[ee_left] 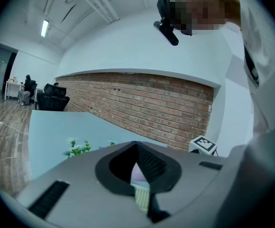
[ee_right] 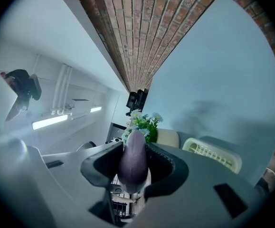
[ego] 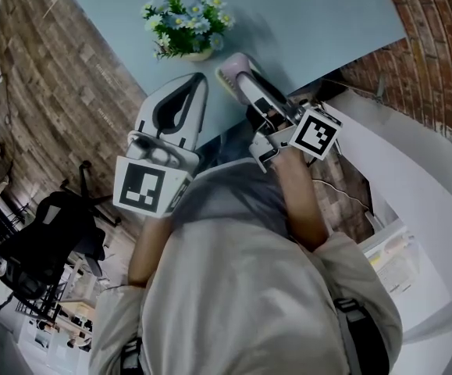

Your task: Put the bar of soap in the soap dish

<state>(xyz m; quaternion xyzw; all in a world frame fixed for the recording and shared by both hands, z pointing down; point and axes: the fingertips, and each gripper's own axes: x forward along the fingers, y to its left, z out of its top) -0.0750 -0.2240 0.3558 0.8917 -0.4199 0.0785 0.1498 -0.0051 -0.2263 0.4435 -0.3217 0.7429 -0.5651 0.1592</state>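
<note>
Fingers of right gripper on purple soap, seemingly near soap dish

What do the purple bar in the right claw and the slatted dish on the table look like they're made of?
Purple bar: likely soap, matte and waxy-smooth with rounded edges. Slatted dish: probably moulded plastic, cream, with thin, evenly spaced slots.

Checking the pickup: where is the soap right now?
Right gripper view: the soap is clamped between the jaws of the right gripper, with the soap dish just to its right and the flowers behind it.
</note>
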